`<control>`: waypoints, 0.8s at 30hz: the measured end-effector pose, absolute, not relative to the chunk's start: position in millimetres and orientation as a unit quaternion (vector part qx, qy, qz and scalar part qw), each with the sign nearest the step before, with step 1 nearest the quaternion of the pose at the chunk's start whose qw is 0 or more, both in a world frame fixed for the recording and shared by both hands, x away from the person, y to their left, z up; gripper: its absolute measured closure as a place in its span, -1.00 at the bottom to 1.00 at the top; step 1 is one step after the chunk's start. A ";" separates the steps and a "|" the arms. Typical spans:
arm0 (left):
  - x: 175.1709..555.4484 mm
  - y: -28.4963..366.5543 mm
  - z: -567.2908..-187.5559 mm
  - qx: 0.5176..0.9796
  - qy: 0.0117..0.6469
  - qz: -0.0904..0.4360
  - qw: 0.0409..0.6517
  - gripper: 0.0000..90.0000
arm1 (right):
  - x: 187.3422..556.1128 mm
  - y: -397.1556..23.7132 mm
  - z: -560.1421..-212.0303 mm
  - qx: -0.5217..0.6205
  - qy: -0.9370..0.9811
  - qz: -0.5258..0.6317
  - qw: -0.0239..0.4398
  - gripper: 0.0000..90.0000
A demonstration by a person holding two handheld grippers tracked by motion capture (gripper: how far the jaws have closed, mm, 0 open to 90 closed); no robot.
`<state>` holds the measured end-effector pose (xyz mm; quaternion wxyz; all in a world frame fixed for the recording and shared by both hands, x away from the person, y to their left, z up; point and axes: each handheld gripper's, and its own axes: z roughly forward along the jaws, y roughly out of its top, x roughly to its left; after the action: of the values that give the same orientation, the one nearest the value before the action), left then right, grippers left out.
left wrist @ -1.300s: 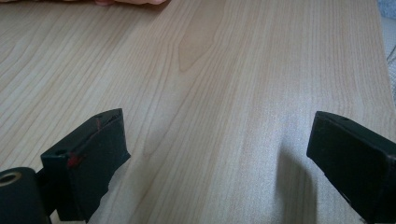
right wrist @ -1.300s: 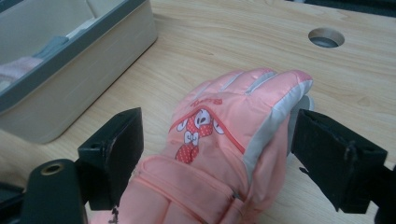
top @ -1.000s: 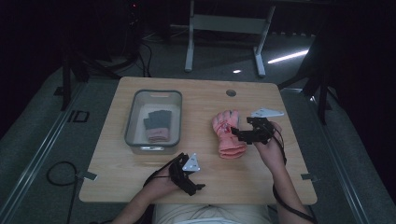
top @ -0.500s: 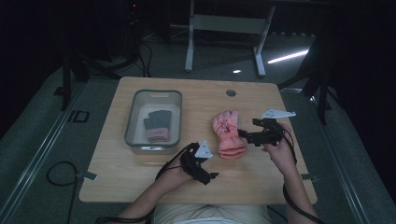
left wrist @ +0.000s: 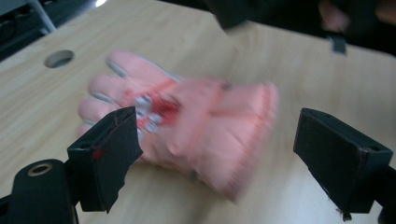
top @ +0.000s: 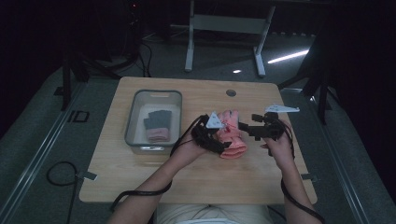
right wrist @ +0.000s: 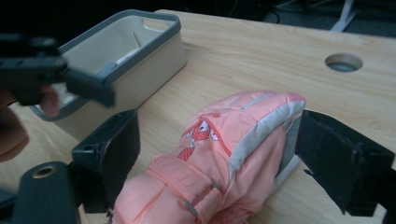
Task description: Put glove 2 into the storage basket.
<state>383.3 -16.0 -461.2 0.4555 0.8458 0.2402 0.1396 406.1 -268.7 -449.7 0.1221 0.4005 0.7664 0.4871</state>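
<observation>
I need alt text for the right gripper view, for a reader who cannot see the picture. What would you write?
A pink glove with grey trim lies on a wooden table between the two open black jaws of the right tongs. Behind it to the left stands a grey-rimmed bin, with the left tongs blurred in front of it. A round hole is in the table farther back.

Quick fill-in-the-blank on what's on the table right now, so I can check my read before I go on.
1. The glove on the table is ____ in colour.
2. The left claw is ____, its jaws either side of the glove.
3. The grey bin lies to the ____ of the glove in the high view.
4. The round hole is in the ____.

Missing words: pink; open; left; table
</observation>
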 end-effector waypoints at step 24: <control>429.5 -30.1 -482.4 0.850 0.329 0.149 0.383 -0.50 | 448.7 -227.9 -485.2 0.440 0.824 0.326 0.145 -0.06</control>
<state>429.5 -30.1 -482.4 0.3834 0.8501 0.3288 0.1493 448.7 -227.9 -485.2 0.1447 0.4401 0.8240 0.3261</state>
